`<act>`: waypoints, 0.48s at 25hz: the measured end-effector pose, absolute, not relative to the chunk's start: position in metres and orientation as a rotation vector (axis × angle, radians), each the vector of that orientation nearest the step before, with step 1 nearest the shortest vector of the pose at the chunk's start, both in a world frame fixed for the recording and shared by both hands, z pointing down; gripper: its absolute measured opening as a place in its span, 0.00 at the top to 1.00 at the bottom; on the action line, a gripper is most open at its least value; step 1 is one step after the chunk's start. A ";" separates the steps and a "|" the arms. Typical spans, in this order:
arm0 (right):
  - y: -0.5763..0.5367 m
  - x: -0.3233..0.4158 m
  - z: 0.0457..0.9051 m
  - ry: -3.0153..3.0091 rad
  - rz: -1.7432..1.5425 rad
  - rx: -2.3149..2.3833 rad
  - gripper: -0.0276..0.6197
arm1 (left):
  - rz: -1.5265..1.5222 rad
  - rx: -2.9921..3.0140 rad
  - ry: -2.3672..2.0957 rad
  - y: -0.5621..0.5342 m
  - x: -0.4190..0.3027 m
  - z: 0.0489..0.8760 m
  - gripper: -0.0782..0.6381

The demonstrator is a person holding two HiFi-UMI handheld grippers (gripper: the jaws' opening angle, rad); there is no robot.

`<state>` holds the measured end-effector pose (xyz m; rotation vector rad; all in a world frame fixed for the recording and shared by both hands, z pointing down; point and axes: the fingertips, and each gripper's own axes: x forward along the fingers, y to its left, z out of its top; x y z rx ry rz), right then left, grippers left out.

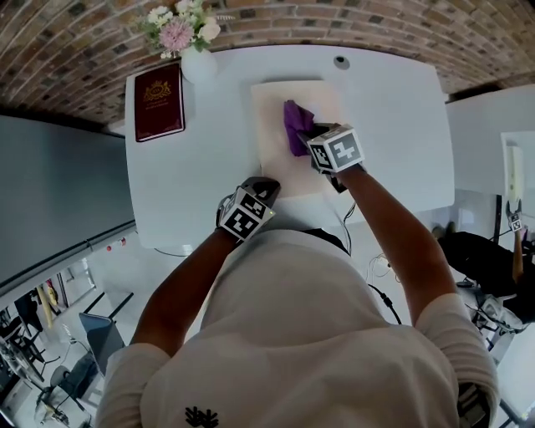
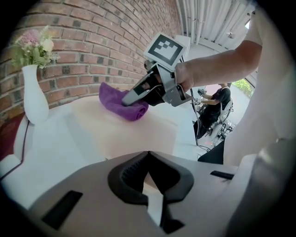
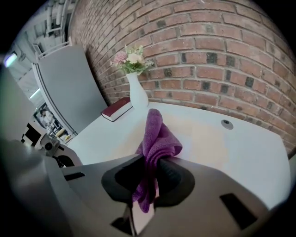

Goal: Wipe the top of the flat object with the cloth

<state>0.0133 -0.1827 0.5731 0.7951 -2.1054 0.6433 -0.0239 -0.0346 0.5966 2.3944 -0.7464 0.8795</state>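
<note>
Nearest, filling the lower head view: a person's pale-shirted torso (image 1: 292, 334), cut off at the bottom edge. Just beyond, at the near edge of the cream flat object (image 1: 276, 163): the left gripper (image 1: 261, 189), jaws pressed together at the tips, nothing between them. Farther, over the flat object's far half: the right gripper (image 1: 311, 138), clamped on the purple cloth (image 1: 294, 119). Cloth bunched, one end poking past the jaws, lying on the flat object.

At the far left of the white table (image 1: 393, 125): a white vase (image 1: 199, 65) holding pale and pink flowers (image 1: 177, 25), with a dark red book (image 1: 159, 102) just left of it. Near the far edge, a small round fitting (image 1: 341, 61), too small to identify. Contact between left jaws and flat object: not discernible.
</note>
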 end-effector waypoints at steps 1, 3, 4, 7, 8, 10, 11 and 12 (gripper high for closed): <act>-0.185 0.021 0.573 -2.099 0.641 0.806 0.83 | 0.881 2.396 -0.746 -0.035 -0.024 0.596 0.86; -0.188 0.039 0.574 -2.082 0.643 0.831 0.83 | 0.882 2.397 -0.743 -0.035 -0.023 0.594 0.86; -0.190 0.048 0.574 -2.072 0.646 0.846 0.83 | 0.883 2.397 -0.741 -0.035 -0.023 0.594 0.86; -0.194 0.074 0.575 -2.044 0.655 0.894 0.83 | 0.887 2.397 -0.738 -0.034 -0.023 0.594 0.86; -0.196 0.083 0.576 -2.035 0.656 0.909 0.83 | 0.887 2.397 -0.738 -0.034 -0.023 0.594 0.86; -0.199 0.098 0.576 -2.018 0.654 0.936 0.83 | 0.888 2.397 -0.739 -0.034 -0.023 0.593 0.86; -0.200 0.105 0.576 -2.011 0.653 0.946 0.83 | 0.888 2.397 -0.738 -0.034 -0.022 0.593 0.86; -0.201 0.110 0.576 -2.005 0.651 0.953 0.83 | 0.889 2.397 -0.737 -0.034 -0.022 0.593 0.86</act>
